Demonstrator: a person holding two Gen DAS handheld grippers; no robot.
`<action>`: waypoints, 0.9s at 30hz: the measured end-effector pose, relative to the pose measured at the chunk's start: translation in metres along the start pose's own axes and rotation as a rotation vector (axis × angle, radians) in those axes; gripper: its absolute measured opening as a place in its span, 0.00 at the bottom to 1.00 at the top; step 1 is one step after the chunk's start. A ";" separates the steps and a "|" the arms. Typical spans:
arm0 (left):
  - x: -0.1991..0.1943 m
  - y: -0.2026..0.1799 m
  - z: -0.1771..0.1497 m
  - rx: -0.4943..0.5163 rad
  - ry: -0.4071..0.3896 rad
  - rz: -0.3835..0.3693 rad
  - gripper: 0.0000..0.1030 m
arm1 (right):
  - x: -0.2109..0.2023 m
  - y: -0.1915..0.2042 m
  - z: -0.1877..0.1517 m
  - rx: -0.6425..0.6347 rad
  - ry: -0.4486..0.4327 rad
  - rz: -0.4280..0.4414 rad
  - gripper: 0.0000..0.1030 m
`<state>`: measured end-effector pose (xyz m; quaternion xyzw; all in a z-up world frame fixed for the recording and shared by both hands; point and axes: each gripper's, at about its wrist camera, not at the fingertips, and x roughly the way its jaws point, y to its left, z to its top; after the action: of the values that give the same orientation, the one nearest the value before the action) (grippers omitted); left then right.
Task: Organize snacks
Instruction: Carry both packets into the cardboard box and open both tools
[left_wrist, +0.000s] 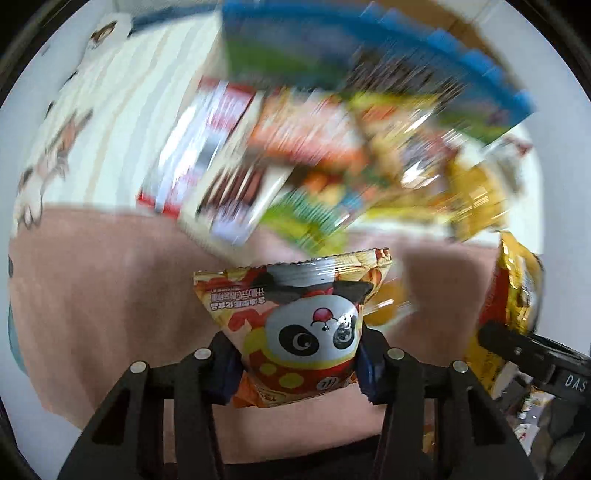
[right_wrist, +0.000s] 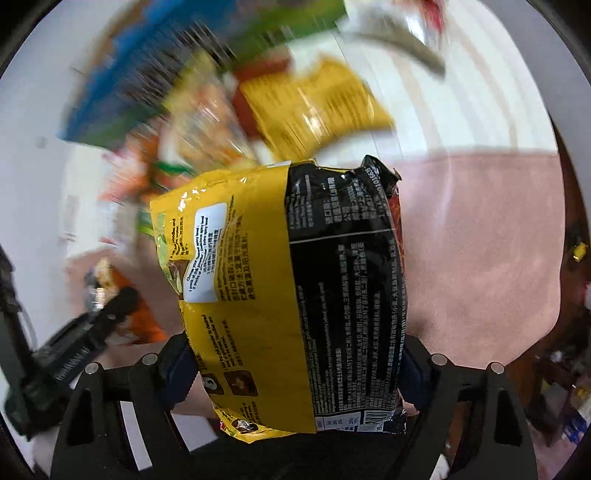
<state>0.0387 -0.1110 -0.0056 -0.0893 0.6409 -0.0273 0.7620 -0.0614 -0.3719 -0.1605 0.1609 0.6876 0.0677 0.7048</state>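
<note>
The surface is a bed or sofa dressed in two cloths: a pink blanket (left_wrist: 110, 295) across the lower half of both views, and above it a white striped sheet (left_wrist: 122, 110) with cartoon prints at the upper left of the left view. At the lower right edge of the right view, dark room clutter is too blurred to identify. A snack pile (left_wrist: 332, 129), motion-blurred, fills the upper centre of the left view and upper left of the right view; a blue-edged pack (left_wrist: 406, 48) lies at its far side.

The right gripper (right_wrist: 295, 373), jaws wide, clamps a yellow-and-black bag (right_wrist: 295, 288), centre frame. The left gripper (left_wrist: 299, 369), jaws narrow, clamps a small panda bag (left_wrist: 295, 314), lower centre.
</note>
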 end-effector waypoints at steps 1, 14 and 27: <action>-0.023 -0.011 0.005 0.011 -0.024 -0.025 0.45 | -0.017 0.006 0.006 -0.014 -0.025 0.026 0.87; -0.186 -0.098 0.177 0.059 -0.253 -0.178 0.45 | -0.146 0.092 0.179 -0.200 -0.315 0.083 0.87; 0.024 -0.115 0.301 -0.021 0.043 -0.109 0.45 | -0.009 0.111 0.366 -0.180 -0.104 -0.110 0.87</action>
<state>0.3468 -0.1974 0.0399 -0.1313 0.6517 -0.0638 0.7443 0.3152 -0.3195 -0.1156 0.0622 0.6489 0.0817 0.7539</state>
